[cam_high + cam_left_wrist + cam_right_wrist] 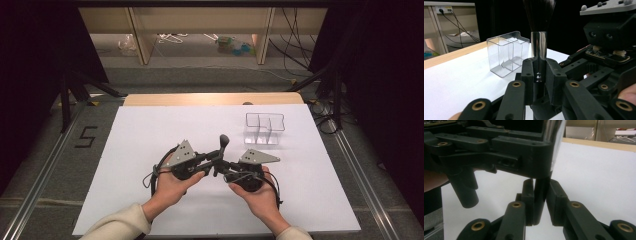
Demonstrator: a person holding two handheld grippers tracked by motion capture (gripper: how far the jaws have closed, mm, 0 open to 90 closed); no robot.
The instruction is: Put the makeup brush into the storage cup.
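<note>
High view: both grippers (218,159) (223,173) clamp the upright brush (223,145); the clear holder (264,128) stands beyond, toward the tabletop's far right corner.

A brush (223,142) stands upright between the left hand-held gripper (216,159) and right hand-held gripper (227,172) over the tabletop (150,130); a divided organiser box (264,128) sits beyond the right hand-held gripper, well apart

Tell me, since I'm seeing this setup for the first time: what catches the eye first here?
The makeup brush stands upright at mid-table, bristles up, clamped by both the left gripper and the right gripper, which meet over the white sheet. Behind and to the right sits a clear plastic organizer.
</note>
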